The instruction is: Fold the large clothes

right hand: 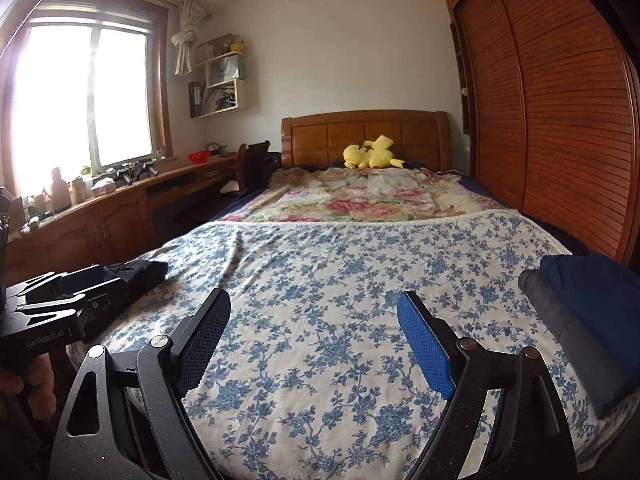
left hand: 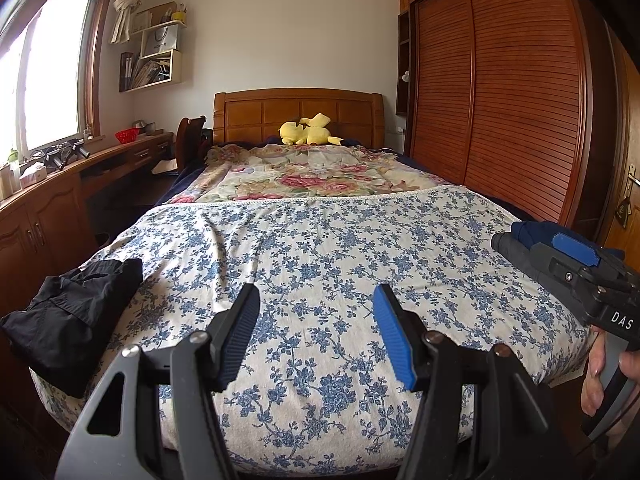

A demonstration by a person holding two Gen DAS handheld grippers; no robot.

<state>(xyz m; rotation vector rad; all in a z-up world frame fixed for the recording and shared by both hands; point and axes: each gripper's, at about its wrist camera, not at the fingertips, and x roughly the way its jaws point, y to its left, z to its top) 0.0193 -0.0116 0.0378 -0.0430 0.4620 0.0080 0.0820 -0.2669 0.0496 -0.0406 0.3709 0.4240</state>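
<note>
While my left gripper [left hand: 316, 336] and right gripper [right hand: 314, 340] hover with fingers released and empty over the floral bedspread [left hand: 320, 240], I judge the black garment [left hand: 76, 312] at its left edge needs grasping next, the folded navy clothes [right hand: 592, 312] waiting right.
</note>
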